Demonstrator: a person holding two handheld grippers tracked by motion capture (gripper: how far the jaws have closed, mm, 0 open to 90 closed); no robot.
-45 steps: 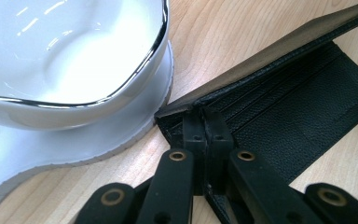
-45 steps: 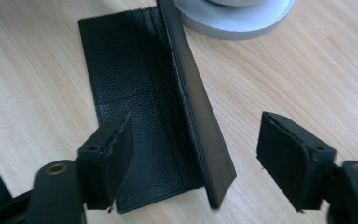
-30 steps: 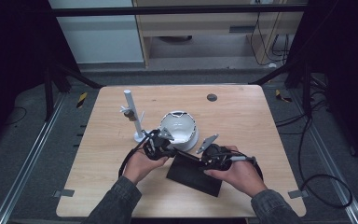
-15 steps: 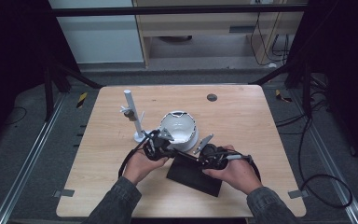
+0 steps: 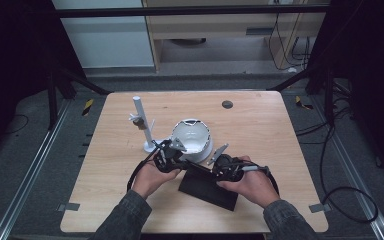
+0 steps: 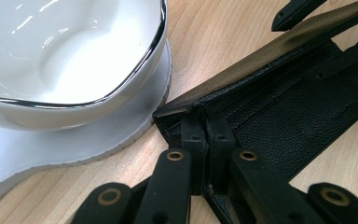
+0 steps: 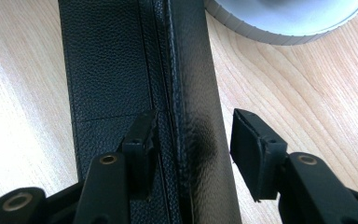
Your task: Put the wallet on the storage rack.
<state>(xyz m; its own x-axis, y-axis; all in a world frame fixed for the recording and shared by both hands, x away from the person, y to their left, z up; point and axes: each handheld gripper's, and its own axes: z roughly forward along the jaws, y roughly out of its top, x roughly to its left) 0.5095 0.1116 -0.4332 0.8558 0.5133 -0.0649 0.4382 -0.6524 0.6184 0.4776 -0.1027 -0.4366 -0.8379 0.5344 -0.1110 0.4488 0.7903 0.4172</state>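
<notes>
- At the table's near edge, toward 6 o'clock, a black leather wallet point(image 5: 207, 186) lies open on the pale wood table point(image 5: 260, 130), just beside a white bowl point(image 5: 190, 137) on its ridged white base point(image 6: 121, 135).
- The left gripper point(image 6: 208, 135) is clenched on the wallet's corner, pinning it.
- The right gripper point(image 7: 191, 135) straddles the raised flap, jaws having just been narrowing, one pad on the inner panel, the other apart from the glossy flap: not yet grasping.
- Judged best: keep the corner pinned, centre the flap between the pads, then squeeze squarely so the slick leather cannot slip.
- Pebbled grain, stitched card slots; glazed, dark-rimmed bowl; a white post stand point(image 5: 142, 125) at 10 o'clock.
</notes>
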